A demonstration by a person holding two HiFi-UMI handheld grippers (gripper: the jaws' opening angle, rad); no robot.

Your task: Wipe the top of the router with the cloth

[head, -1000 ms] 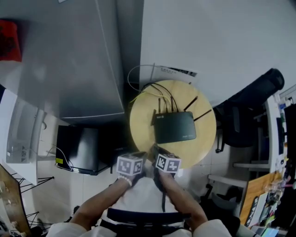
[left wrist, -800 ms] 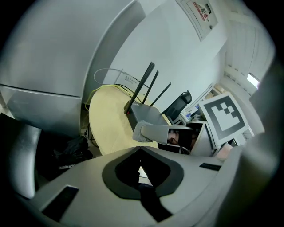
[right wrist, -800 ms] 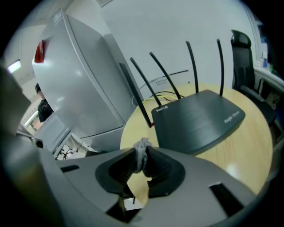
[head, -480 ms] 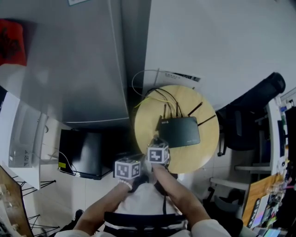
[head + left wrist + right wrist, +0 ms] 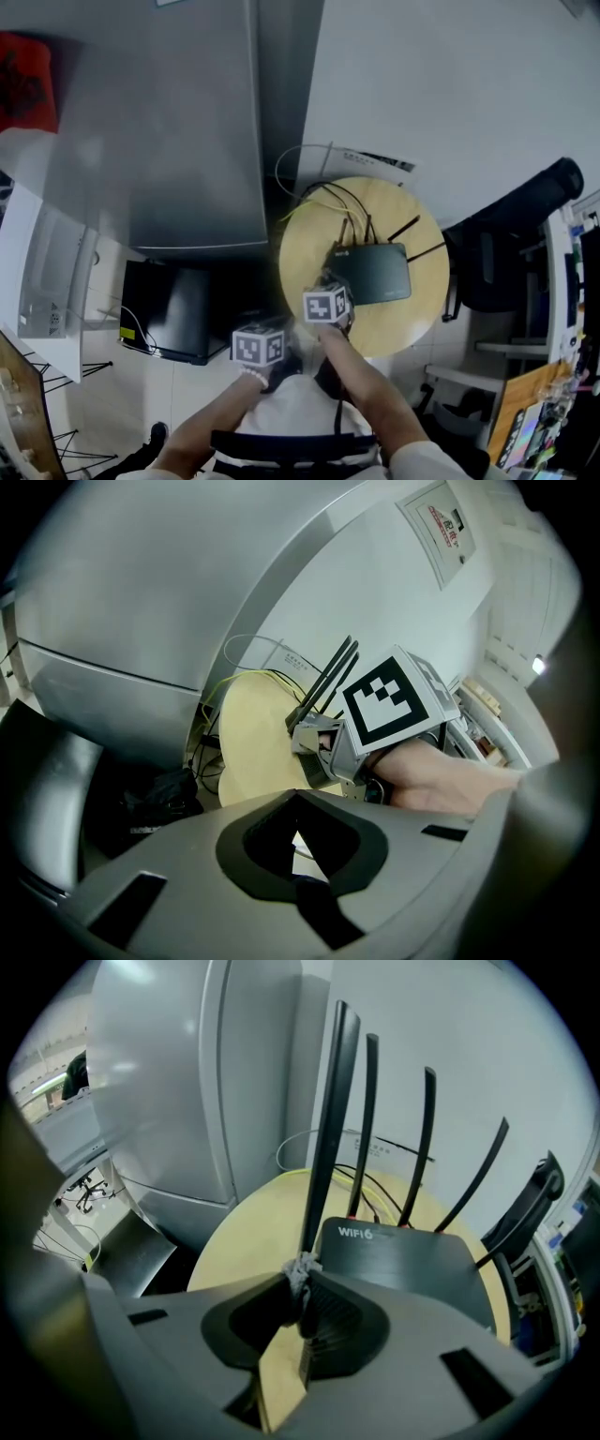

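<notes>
**A:** Right side status?

**B:** The right gripper has its jaws clamped on a small grey cloth scrap. Only a tuft pokes out at the tips.

**A:** Where's that relative to the target?

**B:** The flat black router lies on the round pale wooden table, right of centre. Four thin black antennas rise from it, and dark and yellow cables run off the table's far edge. In the right gripper view the tuft sits at the foot of the nearest antenna, beside the corner printed WIFI6. I can't tell whether it touches the casing. It isn't on the top face.

**A:** Left?

**B:** The left gripper has its jaws together with nothing between them. It hangs off the table's near edge, close to the person's body and just left of the right one. Its camera catches the right gripper's marker cube and the hand behind it.

**A:** Surroundings?

**B:** There's a tall grey metal cabinet left of the table with a black box on the floor below it, and a black office chair to the right.
</notes>
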